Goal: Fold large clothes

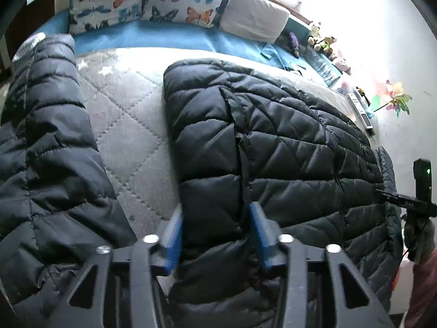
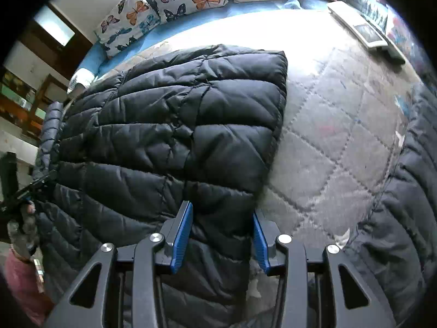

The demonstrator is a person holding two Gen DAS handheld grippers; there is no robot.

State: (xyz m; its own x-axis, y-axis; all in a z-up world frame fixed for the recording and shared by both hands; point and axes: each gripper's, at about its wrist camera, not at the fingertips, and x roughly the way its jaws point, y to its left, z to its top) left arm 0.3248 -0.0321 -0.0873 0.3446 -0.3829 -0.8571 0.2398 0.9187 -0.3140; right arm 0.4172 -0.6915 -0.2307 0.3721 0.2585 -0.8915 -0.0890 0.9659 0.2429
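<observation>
A large black quilted puffer jacket (image 1: 273, 142) lies spread on a grey quilted bed cover (image 1: 131, 125). Its body fills the middle of both views (image 2: 169, 136). One sleeve (image 1: 46, 150) lies out to the left in the left wrist view, the other sleeve (image 2: 404, 191) lies out to the right in the right wrist view. My left gripper (image 1: 215, 227) is open with its blue pads straddling the jacket's near left edge. My right gripper (image 2: 222, 232) is open with its pads straddling the jacket's near right edge. The right gripper also shows at the far right of the left wrist view (image 1: 409, 199).
Butterfly-print pillows (image 1: 147, 0) and a white pillow (image 1: 254, 13) line the blue headboard end. Small toys and a pinwheel (image 1: 390, 101) sit along the wall side. A white tablet-like device (image 2: 363, 30) lies on the bed's far right.
</observation>
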